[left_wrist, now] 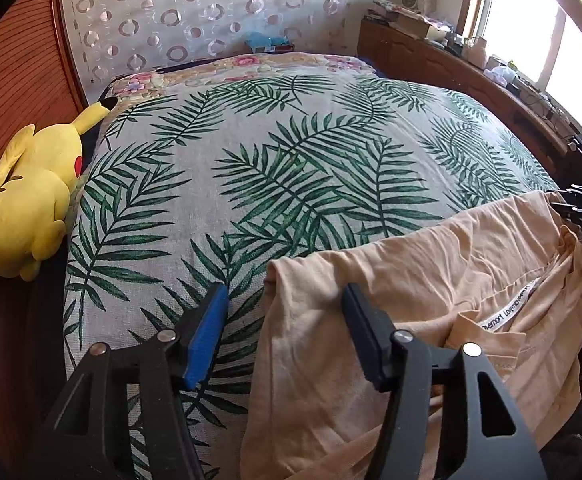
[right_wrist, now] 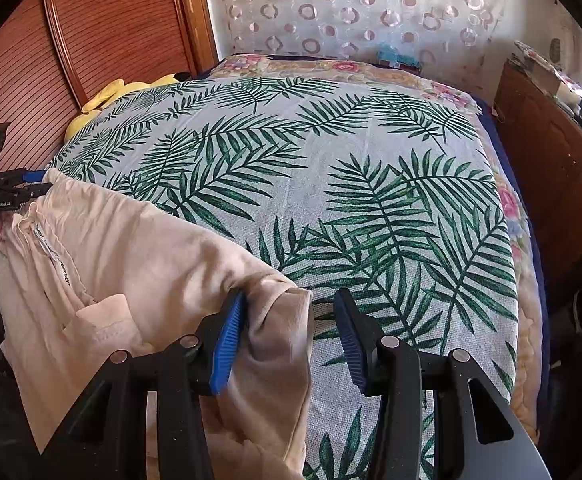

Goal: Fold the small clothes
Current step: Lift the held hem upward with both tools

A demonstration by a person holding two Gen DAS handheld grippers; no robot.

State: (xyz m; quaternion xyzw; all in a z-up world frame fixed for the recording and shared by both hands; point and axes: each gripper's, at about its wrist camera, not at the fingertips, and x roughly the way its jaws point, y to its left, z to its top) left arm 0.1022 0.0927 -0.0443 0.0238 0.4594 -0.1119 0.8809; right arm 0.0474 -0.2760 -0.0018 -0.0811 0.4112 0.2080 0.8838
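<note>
A peach shirt (left_wrist: 431, 280) is spread at the near edge of a bed covered with a palm-leaf sheet (left_wrist: 291, 152). Its collar, with a white printed label (left_wrist: 507, 312), is turned toward the near right in the left wrist view.

The left gripper (left_wrist: 285, 294) is held with its jaws apart over the shirt's left edge: that edge is seen between the jaws, the dark finger (left_wrist: 367, 332) lies over the cloth, and the blue pad (left_wrist: 207, 336) stands above the bare sheet, off the cloth. No pinch is seen.

The right gripper (right_wrist: 291, 300) is likewise parted at the shirt's opposite corner. A bunched fold of the shirt (right_wrist: 275, 320) is set against its blue left pad (right_wrist: 227, 344), while the other pad (right_wrist: 351, 340) stands clear over the sheet.

A yellow plush toy (left_wrist: 31, 204) is laid at the bed's left side, against a wooden panel (left_wrist: 11, 92).
</note>
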